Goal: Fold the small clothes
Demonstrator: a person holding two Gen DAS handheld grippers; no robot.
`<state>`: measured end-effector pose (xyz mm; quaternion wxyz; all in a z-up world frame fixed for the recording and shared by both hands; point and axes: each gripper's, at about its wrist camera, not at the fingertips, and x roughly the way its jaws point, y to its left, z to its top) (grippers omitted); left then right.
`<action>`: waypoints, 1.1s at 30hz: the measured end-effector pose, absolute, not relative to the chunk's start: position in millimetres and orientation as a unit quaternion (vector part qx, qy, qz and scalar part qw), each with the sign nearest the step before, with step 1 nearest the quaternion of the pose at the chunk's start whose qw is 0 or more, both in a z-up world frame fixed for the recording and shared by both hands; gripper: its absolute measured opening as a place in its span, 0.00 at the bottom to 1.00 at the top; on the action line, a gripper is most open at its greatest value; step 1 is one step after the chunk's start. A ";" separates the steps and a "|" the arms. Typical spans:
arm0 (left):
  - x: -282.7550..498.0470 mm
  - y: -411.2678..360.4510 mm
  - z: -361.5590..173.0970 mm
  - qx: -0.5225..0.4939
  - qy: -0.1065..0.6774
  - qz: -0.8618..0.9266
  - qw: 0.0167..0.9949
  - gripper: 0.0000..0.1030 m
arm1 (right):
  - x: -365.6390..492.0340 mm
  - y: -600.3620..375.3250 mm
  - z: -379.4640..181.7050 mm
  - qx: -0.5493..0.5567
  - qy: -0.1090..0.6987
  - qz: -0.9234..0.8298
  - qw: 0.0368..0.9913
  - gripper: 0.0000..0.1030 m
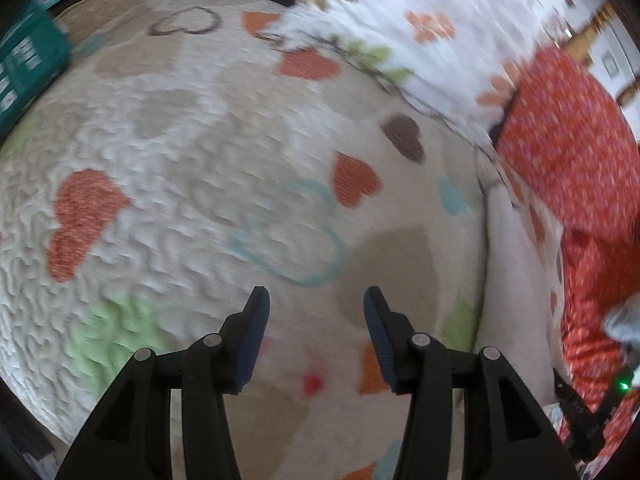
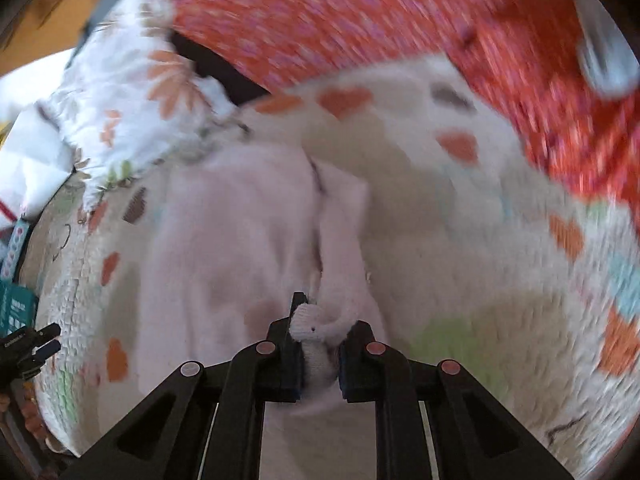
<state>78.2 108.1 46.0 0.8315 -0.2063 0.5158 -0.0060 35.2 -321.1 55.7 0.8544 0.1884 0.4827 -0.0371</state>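
A small pale pink garment (image 2: pixel 240 240) lies spread on a quilted heart-print blanket (image 2: pixel 460 240). My right gripper (image 2: pixel 320 332) is shut on a bunched edge of that garment, cloth pinched between the jaws. In the left wrist view my left gripper (image 1: pixel 316 300) is open and empty, hovering over the same blanket (image 1: pixel 200 160); the garment's pale edge (image 1: pixel 516 280) shows at the right. The right gripper's body (image 1: pixel 580 412) shows at that view's lower right. Both views are motion-blurred.
A red patterned cloth (image 2: pixel 360 20) lies at the back, also in the left wrist view (image 1: pixel 568 140). A white floral cloth (image 1: pixel 400 20) lies beyond the blanket, also on the right wrist view's left (image 2: pixel 140 92). A teal box (image 1: pixel 24 68) sits at the blanket's left edge.
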 end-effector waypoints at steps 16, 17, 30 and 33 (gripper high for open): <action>77.7 -64.5 29.2 -0.058 0.554 -0.161 0.815 0.50 | 21.2 -348.4 40.8 0.186 0.496 -0.031 0.848 0.30; 76.5 -70.1 23.7 -0.042 0.559 -0.158 0.813 0.50 | 20.4 -353.1 45.4 0.195 0.486 -0.034 0.851 0.35; 75.2 -67.2 30.0 -0.065 0.546 -0.168 0.818 0.53 | 75.4 -334.0 45.5 0.173 0.479 0.028 0.860 0.35; 70.6 -59.7 37.5 -0.070 0.532 -0.171 0.826 0.53 | 79.0 -330.7 27.8 0.188 0.503 0.048 0.842 0.08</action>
